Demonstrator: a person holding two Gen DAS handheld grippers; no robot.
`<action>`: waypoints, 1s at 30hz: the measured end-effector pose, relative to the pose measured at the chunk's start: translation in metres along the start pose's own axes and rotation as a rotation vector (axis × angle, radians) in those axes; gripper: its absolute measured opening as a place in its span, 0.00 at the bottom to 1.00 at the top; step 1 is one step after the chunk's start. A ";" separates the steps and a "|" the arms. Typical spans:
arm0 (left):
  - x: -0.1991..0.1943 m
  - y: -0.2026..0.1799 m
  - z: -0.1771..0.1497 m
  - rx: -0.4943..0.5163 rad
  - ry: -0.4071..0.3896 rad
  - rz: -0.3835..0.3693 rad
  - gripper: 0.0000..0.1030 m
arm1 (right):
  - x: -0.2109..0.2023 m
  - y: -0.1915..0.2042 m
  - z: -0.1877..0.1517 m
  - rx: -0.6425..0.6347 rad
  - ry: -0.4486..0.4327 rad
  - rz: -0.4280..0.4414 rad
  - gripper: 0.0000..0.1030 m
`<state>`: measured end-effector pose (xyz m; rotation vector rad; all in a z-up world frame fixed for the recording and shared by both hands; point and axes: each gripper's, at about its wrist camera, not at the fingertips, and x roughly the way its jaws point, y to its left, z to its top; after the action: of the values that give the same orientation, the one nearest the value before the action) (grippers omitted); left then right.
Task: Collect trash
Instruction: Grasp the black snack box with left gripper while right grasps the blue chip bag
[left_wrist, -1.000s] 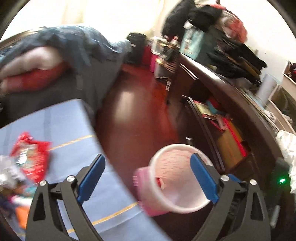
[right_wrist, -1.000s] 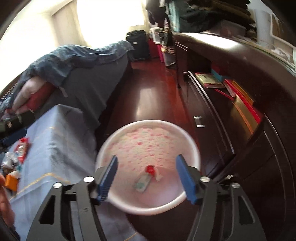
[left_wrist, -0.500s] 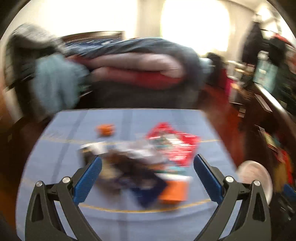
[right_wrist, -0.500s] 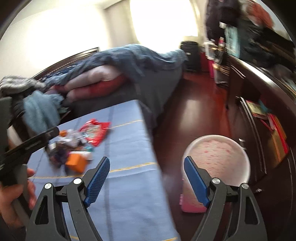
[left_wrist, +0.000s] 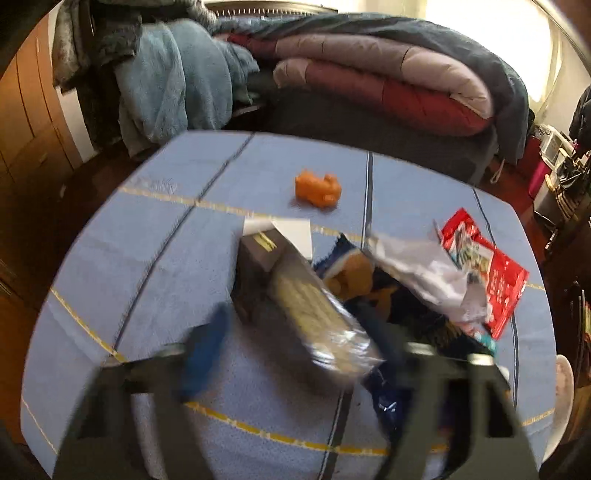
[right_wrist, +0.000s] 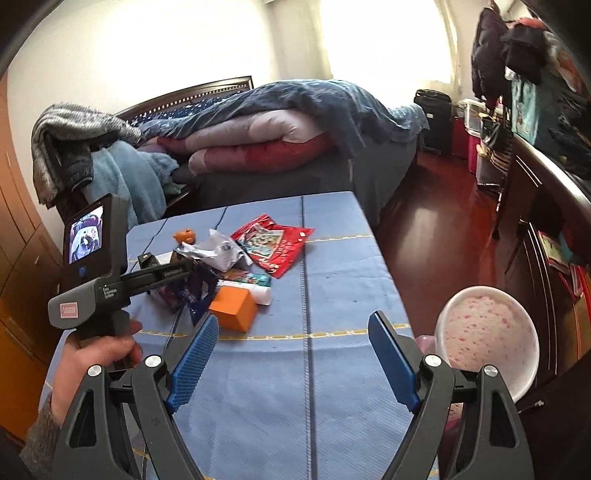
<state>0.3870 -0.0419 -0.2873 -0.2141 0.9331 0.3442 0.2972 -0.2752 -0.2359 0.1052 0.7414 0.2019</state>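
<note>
A heap of trash lies on the blue tablecloth (left_wrist: 155, 280). In it are a dark box in clear wrap (left_wrist: 306, 306), a crumpled white wrapper (left_wrist: 424, 273), a red snack packet (left_wrist: 487, 273) and a small orange piece (left_wrist: 317, 188). My left gripper (left_wrist: 291, 339) is blurred and its jaws are closing with the dark box between them. I cannot see the pads pressing on it. My right gripper (right_wrist: 295, 354) hangs open over bare cloth, nearer than the heap, with nothing between its fingers. An orange box (right_wrist: 232, 308) lies just beyond its left finger. A hand (right_wrist: 96, 354) holds the left tool.
A white bin with a pink-spotted liner (right_wrist: 487, 332) stands on the red floor by the table's right edge. Behind the table is a bed piled with quilts (right_wrist: 280, 136). A dark cabinet (right_wrist: 546, 206) runs along the right wall.
Both views have swung from the bin and floor over to the table. The left gripper has come down on the trash heap and its jaws have narrowed. The right gripper's jaws stand a little wider.
</note>
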 end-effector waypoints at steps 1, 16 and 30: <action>0.002 0.007 -0.001 -0.015 0.024 -0.029 0.39 | 0.005 0.006 0.001 -0.008 0.005 0.003 0.81; -0.046 0.086 0.009 -0.050 -0.128 -0.142 0.22 | 0.097 0.084 0.021 -0.182 0.060 0.067 0.75; -0.066 0.127 0.011 -0.082 -0.159 -0.163 0.22 | 0.096 0.099 0.023 -0.201 0.081 0.149 0.03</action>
<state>0.3106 0.0665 -0.2314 -0.3310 0.7402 0.2447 0.3677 -0.1579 -0.2659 -0.0400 0.7905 0.4231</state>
